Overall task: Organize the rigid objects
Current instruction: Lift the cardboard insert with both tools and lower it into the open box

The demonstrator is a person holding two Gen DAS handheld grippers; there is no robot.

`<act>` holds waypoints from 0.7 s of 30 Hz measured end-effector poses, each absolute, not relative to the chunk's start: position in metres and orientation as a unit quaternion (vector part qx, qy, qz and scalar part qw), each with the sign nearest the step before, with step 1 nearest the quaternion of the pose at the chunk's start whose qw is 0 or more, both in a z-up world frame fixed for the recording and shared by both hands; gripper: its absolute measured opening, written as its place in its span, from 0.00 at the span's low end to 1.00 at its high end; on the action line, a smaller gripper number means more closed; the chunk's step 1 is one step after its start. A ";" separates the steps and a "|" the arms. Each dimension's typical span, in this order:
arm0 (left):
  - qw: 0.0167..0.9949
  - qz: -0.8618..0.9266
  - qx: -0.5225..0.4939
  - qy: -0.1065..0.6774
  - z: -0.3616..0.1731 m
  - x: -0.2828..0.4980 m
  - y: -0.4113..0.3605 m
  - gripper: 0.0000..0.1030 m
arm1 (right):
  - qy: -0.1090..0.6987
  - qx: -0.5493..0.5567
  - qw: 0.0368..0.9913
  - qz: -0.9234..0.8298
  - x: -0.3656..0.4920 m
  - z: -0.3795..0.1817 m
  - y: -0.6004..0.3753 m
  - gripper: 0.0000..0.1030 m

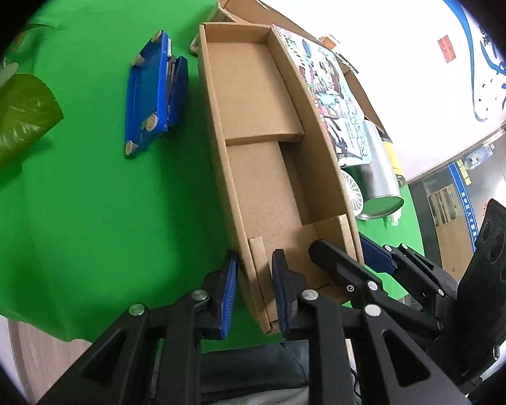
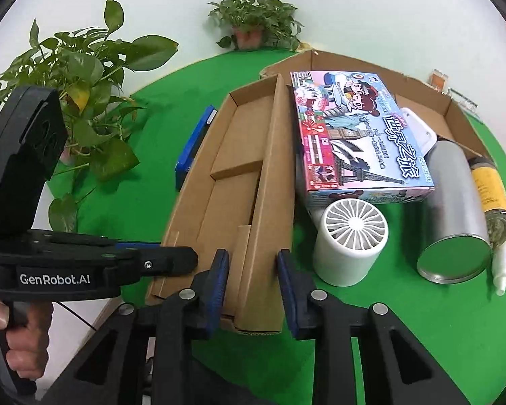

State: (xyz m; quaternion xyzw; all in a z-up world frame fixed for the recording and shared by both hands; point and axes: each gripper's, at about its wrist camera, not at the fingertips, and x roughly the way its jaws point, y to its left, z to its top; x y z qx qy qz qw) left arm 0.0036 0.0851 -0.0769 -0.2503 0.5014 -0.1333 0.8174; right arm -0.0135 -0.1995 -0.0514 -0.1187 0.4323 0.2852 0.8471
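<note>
My left claw [image 1: 254, 292] and right claw [image 2: 253, 290] each clamp a near-end wall of the empty cardboard tray [image 2: 232, 168] on green cloth [image 2: 404, 320].

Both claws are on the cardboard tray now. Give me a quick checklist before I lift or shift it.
1. Left claw shut on the cardboard tray near-left wall: ok.
2. Right claw shut on tray's near-right wall: ok.
3. Tray empty: ok.
4. Blue toy car apart from tray's left side: ok.
5. Board game box against tray's right wall: not ok, may shift.
6. White fan clearance from tray: cannot tell.
</note>
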 end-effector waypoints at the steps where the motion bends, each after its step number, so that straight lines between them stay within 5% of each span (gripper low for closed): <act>1: 0.823 -0.132 -0.243 0.495 -0.080 -0.002 0.089 0.19 | 0.431 -0.116 0.847 0.288 -0.013 -0.051 -0.200 0.25; 12: 0.910 -0.091 -0.130 0.384 0.023 -0.021 0.108 0.19 | 0.324 -0.059 0.888 0.321 -0.016 0.011 -0.196 0.24; 21: 0.938 -0.109 -0.068 0.322 0.097 0.086 0.083 0.19 | 0.258 -0.035 0.919 0.295 0.080 0.090 -0.181 0.23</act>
